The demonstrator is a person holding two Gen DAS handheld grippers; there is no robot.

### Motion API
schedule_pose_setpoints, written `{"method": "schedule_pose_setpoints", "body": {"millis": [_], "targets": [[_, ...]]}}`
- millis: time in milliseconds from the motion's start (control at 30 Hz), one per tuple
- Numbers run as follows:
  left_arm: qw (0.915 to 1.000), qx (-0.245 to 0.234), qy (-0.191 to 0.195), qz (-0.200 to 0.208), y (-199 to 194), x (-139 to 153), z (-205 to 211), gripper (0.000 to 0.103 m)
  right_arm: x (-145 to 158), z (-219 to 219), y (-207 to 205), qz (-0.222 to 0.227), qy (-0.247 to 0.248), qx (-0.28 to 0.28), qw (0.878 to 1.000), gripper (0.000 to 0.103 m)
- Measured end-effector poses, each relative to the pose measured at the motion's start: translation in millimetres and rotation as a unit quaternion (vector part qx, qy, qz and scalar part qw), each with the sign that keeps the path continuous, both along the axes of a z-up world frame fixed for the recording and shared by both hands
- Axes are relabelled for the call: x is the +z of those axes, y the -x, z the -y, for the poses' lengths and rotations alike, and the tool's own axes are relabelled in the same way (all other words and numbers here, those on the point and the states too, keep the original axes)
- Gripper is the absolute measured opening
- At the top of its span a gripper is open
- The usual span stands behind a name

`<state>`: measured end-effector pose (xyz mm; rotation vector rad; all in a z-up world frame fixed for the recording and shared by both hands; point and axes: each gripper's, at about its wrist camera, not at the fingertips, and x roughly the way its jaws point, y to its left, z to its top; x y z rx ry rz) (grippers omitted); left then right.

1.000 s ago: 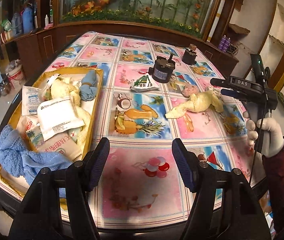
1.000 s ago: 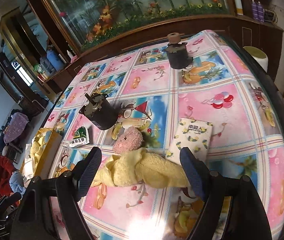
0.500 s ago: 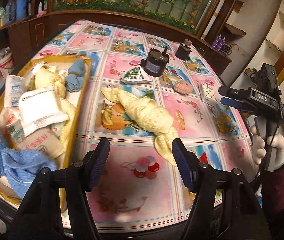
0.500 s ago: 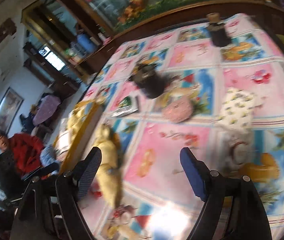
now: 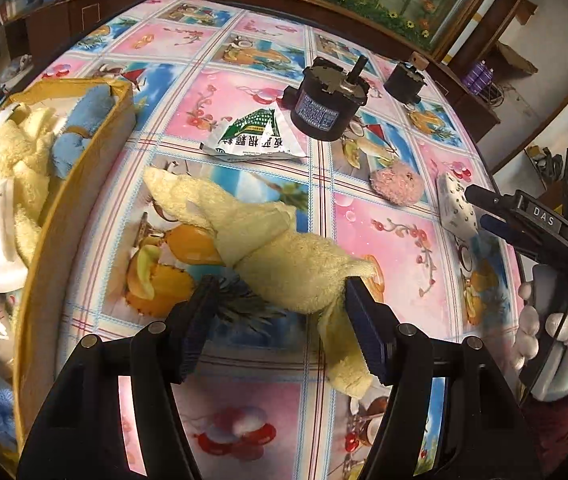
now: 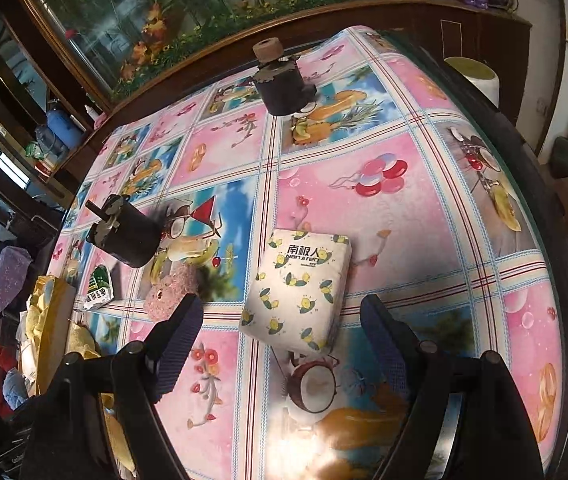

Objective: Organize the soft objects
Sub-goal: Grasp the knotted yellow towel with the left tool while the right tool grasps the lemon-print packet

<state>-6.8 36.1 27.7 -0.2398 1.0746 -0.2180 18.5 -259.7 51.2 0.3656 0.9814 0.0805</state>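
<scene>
While my left gripper (image 5: pixel 280 312) stands spread around the yellow towel (image 5: pixel 284 256) on the desk (image 5: pixel 383 240), my right gripper (image 6: pixel 284 332), likewise spread, faces the tissue pack (image 6: pixel 299 288).

"DAS" on the right gripper (image 5: pixel 539 222) body, "NanJiRen" — with "南极人" above — on the tissue pack (image 6: pixel 297 292)
</scene>
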Motion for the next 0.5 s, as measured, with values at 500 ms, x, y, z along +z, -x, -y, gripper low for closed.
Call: {"method": "schedule_pose_setpoints", "body": {"millis": [500], "targets": [[0.9977,0.053,-0.007,-0.043,-43,-11,15,0.076,-18,-27,-23,-0.029,0.053,-0.009,0.998,0.082]]}}
